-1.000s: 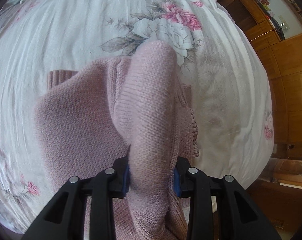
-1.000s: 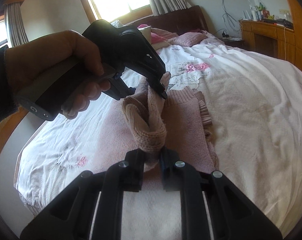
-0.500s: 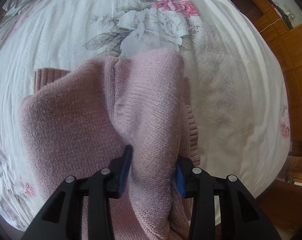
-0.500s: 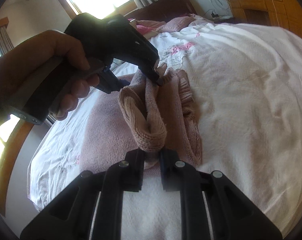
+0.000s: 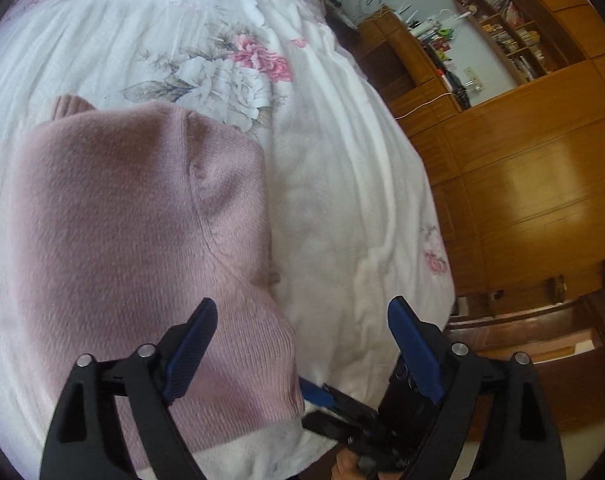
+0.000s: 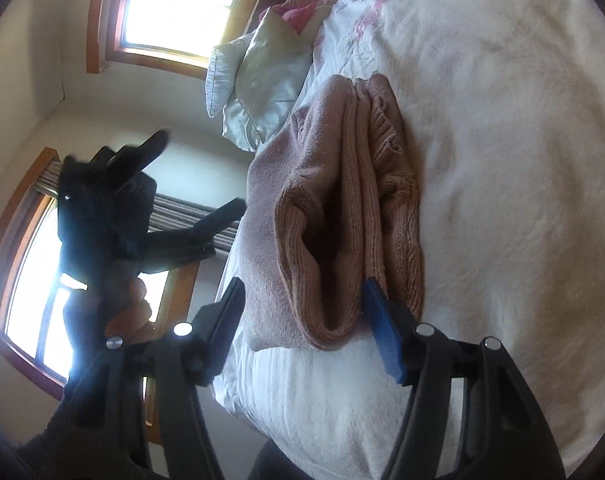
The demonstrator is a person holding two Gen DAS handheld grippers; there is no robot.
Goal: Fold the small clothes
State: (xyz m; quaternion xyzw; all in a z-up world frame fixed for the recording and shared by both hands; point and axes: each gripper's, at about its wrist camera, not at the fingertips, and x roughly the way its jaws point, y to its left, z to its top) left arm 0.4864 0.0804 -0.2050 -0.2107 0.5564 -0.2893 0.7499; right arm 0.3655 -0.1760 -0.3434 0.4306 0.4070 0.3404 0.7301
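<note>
A pink knit sweater [image 5: 134,220] lies folded on the white floral duvet [image 5: 342,200]. My left gripper [image 5: 300,344] hovers open over the sweater's near right corner, with nothing between its blue pads [image 5: 190,352]. Below it, part of my right gripper [image 5: 322,408] shows at the bed's edge. In the right wrist view the sweater [image 6: 342,200] shows as stacked folded layers. My right gripper [image 6: 306,320] stands open astride its near end, with one blue pad [image 6: 382,336] beside the fold. A hand holds the left gripper [image 6: 194,174] open and off the bed.
Pillows [image 6: 262,76] lie at the head of the bed under bright windows [image 6: 170,4]. A wooden wardrobe [image 5: 522,184] and a cluttered shelf [image 5: 510,40] stand past the bed's right edge. The sweater lies near the bed's foot edge [image 6: 302,420].
Both grippers were shut on the raised fold of the sweater. They have opened and let it go. The sweater now lies flat and folded, and both grippers have drawn back.
</note>
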